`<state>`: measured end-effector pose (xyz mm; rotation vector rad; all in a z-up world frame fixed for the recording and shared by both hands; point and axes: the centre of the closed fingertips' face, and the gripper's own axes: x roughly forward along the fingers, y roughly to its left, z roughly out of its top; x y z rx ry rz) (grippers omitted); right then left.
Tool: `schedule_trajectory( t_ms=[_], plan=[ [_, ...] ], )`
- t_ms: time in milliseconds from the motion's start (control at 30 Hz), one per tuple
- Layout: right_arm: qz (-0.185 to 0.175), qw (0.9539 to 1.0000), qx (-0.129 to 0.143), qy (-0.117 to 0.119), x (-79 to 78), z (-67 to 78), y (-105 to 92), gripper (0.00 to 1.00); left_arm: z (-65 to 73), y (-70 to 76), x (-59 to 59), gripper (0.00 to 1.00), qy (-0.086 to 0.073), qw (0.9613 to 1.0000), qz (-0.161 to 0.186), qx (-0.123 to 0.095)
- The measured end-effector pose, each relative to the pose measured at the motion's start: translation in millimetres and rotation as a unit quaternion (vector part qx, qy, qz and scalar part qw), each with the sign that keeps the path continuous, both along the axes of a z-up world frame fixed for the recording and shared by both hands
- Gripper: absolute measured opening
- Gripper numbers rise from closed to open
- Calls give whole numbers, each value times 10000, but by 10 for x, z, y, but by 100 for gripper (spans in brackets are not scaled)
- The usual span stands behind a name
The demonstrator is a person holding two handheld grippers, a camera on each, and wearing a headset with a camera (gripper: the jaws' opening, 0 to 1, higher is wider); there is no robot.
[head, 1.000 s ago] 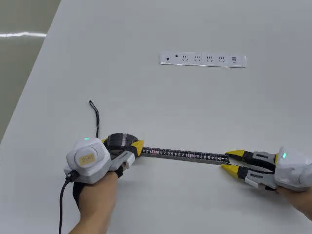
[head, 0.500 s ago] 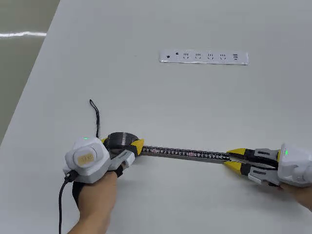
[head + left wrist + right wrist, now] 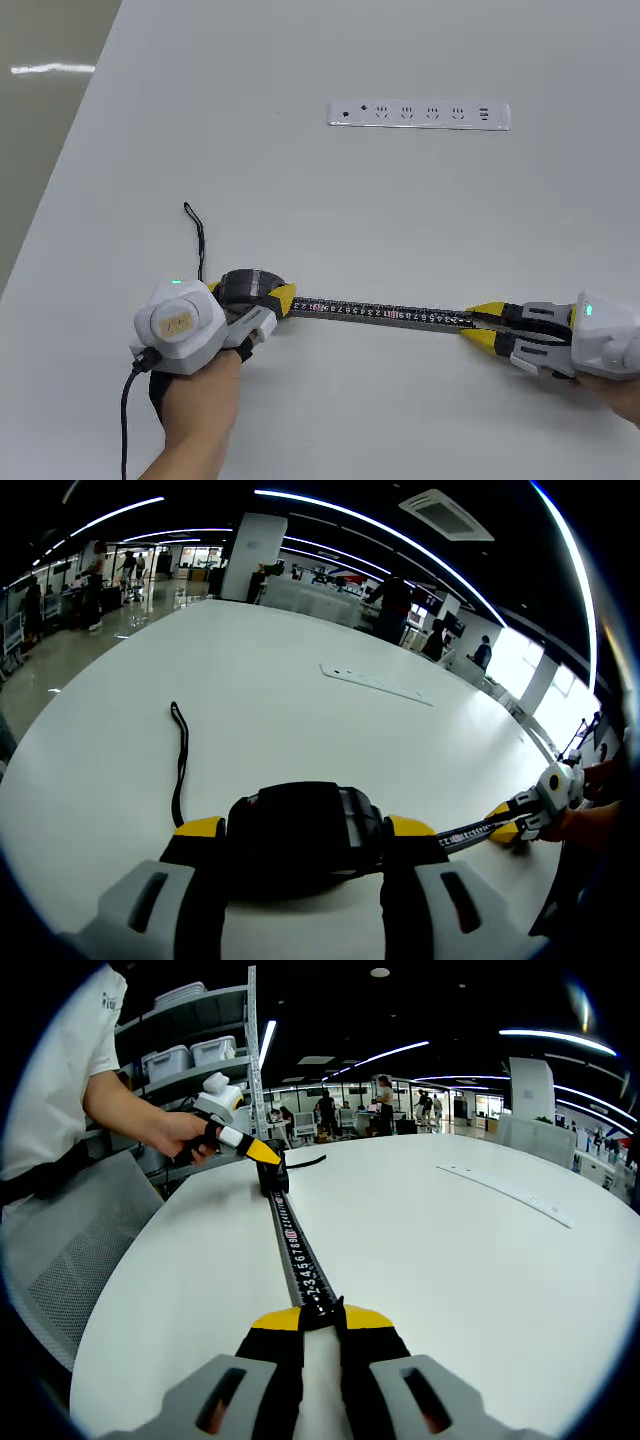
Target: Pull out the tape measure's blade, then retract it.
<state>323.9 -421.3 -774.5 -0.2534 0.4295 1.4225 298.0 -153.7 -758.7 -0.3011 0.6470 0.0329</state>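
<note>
Left gripper (image 3: 248, 296) clamping tape measure case (image 3: 300, 830), right gripper (image 3: 478, 323) pinching tip of blade (image 3: 380, 315)

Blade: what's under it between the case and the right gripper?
Bare table lies beneath the blade from case to right gripper. The blade's tip is covered by that gripper's shut jaws.

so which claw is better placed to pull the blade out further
Probably right. The right claw is shut on the blade, free to draw away; the left claw clamps the case, anchoring it.
</note>
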Motion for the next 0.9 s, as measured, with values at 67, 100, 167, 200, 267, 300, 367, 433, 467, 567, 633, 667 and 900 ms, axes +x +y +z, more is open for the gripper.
schedule_trajectory(
  t_ms=[67,100,167,200,267,300,367,433,467,567,633,667,900],
  plan=[
    [65,10000,5,9,-1,-16,24,11,0,3,0,58,-5,10000,10,-3],
    [78,10000,1,20,-1,-16,42,11,-1,4,0,58,-6,10000,7,-1],
    [144,9999,2,-15,-10,-15,90,11,-1,-1,-4,58,4,10000,0,-5],
    [165,9999,12,4,-14,-13,114,11,1,-1,-2,58,2,10000,7,-19],
    [205,9998,12,9,-26,-9,146,11,4,-1,-3,58,0,10000,4,-16],
    [220,9998,9,10,-31,-6,164,11,5,-1,-2,58,4,10000,4,-19],
    [262,9997,8,11,-39,-4,201,11,5,-2,-3,58,-7,10000,7,-23],
    [291,9996,19,5,-39,-4,216,11,5,-1,-2,58,-3,10000,6,-33],
    [297,9996,25,10,-43,-3,222,11,6,-2,-1,58,-1,10000,6,-32],
    [327,9995,38,20,-51,-9,263,11,6,-3,0,59,0,10000,9,-39],
    [350,9994,44,15,-54,-15,294,11,7,-4,-1,59,5,10000,13,-48],
    [360,9993,45,15,-61,-16,303,11,4,-2,-1,59,11,10000,16,-54],
    [392,9992,66,39,-40,-48,381,11,5,3,0,59,12,10000,17,-55]
  ],
)
